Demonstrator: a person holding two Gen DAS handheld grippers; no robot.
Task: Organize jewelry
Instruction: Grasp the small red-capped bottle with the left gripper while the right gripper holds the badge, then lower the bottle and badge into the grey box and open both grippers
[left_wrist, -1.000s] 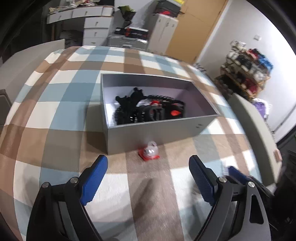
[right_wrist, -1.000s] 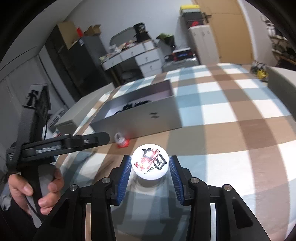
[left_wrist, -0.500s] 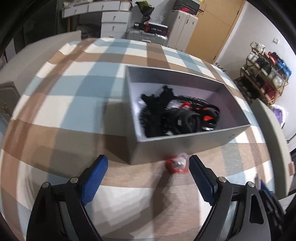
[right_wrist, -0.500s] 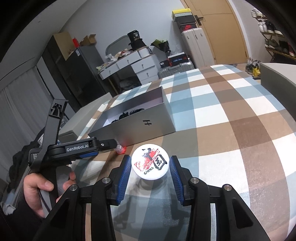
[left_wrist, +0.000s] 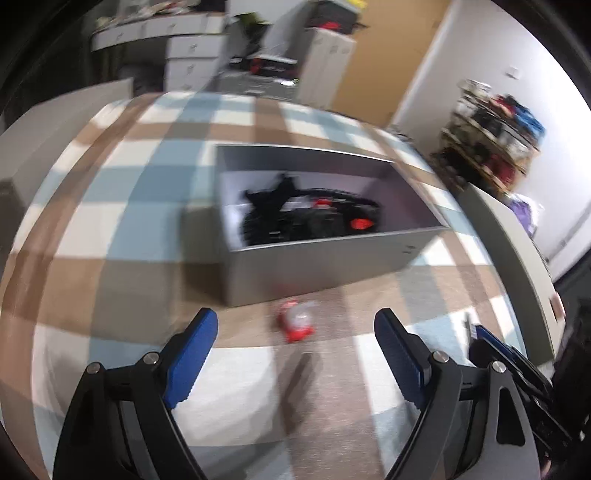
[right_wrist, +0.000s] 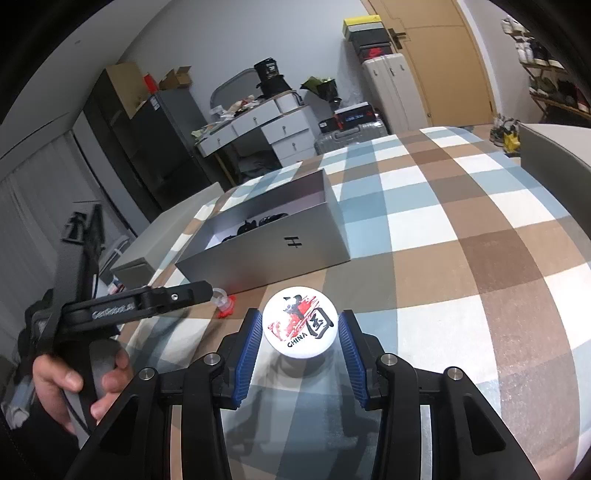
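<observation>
A grey open box (left_wrist: 325, 258) holds black and red jewelry (left_wrist: 310, 218) on the checked tablecloth. A small clear piece on a red base (left_wrist: 295, 321) lies just in front of the box. My left gripper (left_wrist: 295, 354) is open and empty, just short of that piece. In the right wrist view my right gripper (right_wrist: 300, 338) is shut on a round white badge (right_wrist: 299, 326) printed with "CHINA", held above the cloth. The box (right_wrist: 273, 243), the red piece (right_wrist: 223, 301) and the left gripper (right_wrist: 147, 301) show there too.
The checked tablecloth (right_wrist: 461, 229) covers the table. A grey chair back (left_wrist: 517, 251) stands at the right edge and another (right_wrist: 554, 155) at the far right. Drawers, suitcases and a shoe rack stand beyond the table.
My left gripper has swung back left and pulled a little away from the box, the red piece now centred between its fingers. My right gripper has lifted slightly with the badge.
</observation>
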